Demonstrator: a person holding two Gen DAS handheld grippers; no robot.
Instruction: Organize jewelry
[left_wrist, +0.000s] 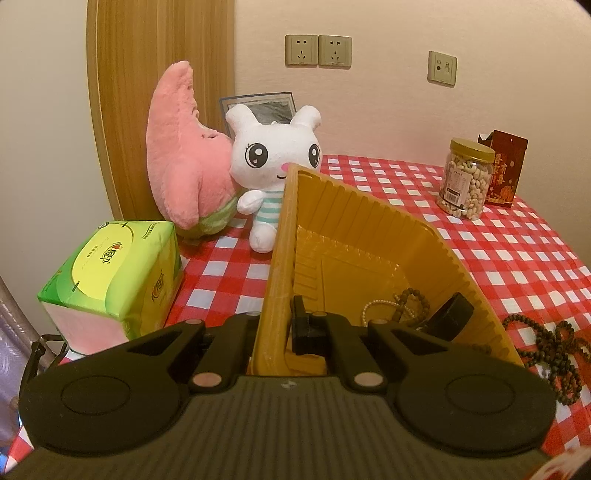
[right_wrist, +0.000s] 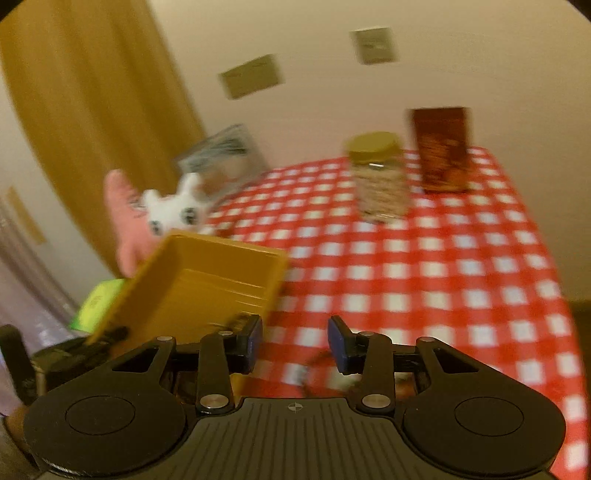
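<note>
Evidently tilting the yellow tray (left_wrist: 354, 236) with the left gripper (left_wrist: 284, 325), jaws pinching its rim, so beads (left_wrist: 402, 306) pool low, while hovering the right gripper (right_wrist: 295, 341), jaws spread and empty, above the dark bead string (left_wrist: 550, 350) on the desk (left_wrist: 517, 251).

From where I hold my grippers, little can be read. The green tissue box (left_wrist: 110, 280) carries a red-and-dark logo of Chinese characters on its yellow top and again on its side, too small for me to make out. The dark red carton (left_wrist: 502, 173) at the back of the table bears a column of gold Chinese characters; I cannot read them with certainty. The jar of nuts (left_wrist: 466, 179) wears a white label with fine print and a barcode, illegible. In my right wrist view motion blur smears everything.
</note>
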